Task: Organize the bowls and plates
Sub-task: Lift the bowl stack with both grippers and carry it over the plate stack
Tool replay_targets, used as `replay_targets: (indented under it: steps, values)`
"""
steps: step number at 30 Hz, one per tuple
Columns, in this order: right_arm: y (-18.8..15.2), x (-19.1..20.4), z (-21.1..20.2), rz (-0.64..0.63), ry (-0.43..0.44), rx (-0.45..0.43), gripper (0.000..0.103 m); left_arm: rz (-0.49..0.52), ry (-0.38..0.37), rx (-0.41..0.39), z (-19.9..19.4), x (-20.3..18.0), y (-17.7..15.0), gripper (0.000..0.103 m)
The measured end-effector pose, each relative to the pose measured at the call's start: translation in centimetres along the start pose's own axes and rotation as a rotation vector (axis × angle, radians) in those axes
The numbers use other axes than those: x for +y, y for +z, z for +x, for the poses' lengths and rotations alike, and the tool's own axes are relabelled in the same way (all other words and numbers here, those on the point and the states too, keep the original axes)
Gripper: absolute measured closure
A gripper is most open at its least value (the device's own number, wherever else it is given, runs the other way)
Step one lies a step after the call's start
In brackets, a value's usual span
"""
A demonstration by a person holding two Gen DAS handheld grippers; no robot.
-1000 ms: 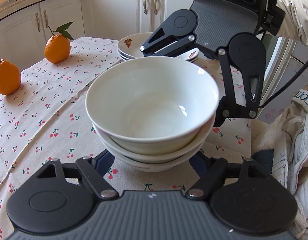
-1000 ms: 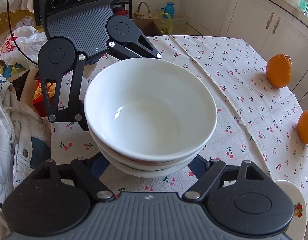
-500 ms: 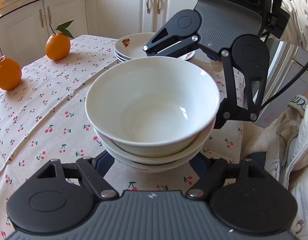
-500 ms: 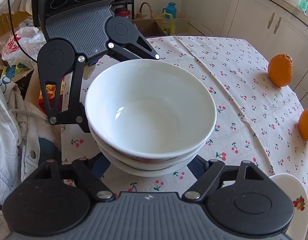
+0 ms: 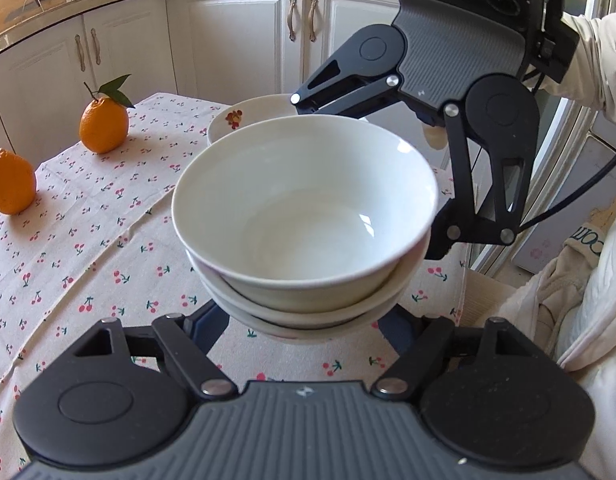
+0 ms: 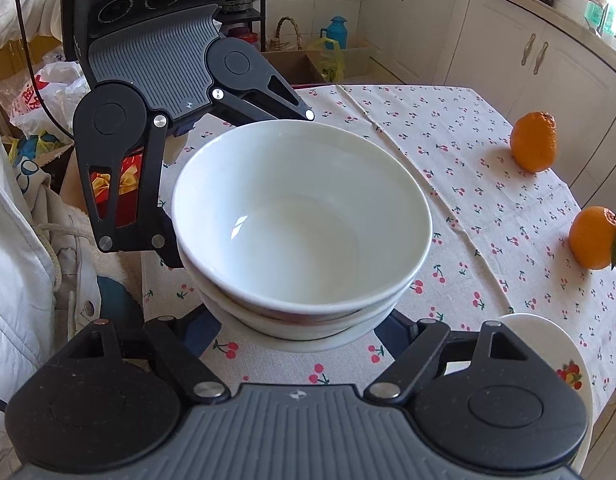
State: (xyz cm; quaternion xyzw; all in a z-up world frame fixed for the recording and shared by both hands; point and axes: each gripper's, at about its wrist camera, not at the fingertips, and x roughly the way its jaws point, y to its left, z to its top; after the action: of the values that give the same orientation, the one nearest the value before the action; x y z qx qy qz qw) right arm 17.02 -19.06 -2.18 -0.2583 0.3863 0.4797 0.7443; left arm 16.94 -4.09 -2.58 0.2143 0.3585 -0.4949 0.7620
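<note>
Above cherry-print tablecloth (image 5: 88, 240) we carry bowl stack (image 5: 304, 216), left gripper (image 5: 304, 332) and right gripper (image 6: 304, 332) each pinching lowest bowl from opposite sides, likely so nested stack stays level; plates (image 5: 248, 114) wait beyond.

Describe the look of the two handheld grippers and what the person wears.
Both grippers are alike: a grey ribbed body, round black pivot discs, black linkage arms with silver rivets, dark blue fingers. The right gripper has three round lenses and a red-and-white sticker on its black head, with a black cable trailing off. The left gripper also shows three lenses and a black cable. The person's sleeve is cream-white.
</note>
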Motion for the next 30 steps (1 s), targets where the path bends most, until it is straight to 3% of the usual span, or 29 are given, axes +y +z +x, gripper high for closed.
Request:
replay_targets:
  steps: [15,30]
  values:
    - [-3.6,-4.2,-5.1,0.041,-0.111,-0.025,0.017,0.091,-0.017,-0.037,3.7,-0.2,6.7,0.022]
    - [-7.5,-9.1,-6.0,0.123,-0.197,-0.012,0.017,0.158,-0.041,-0.046,8.9,1.4,10.6,0.023]
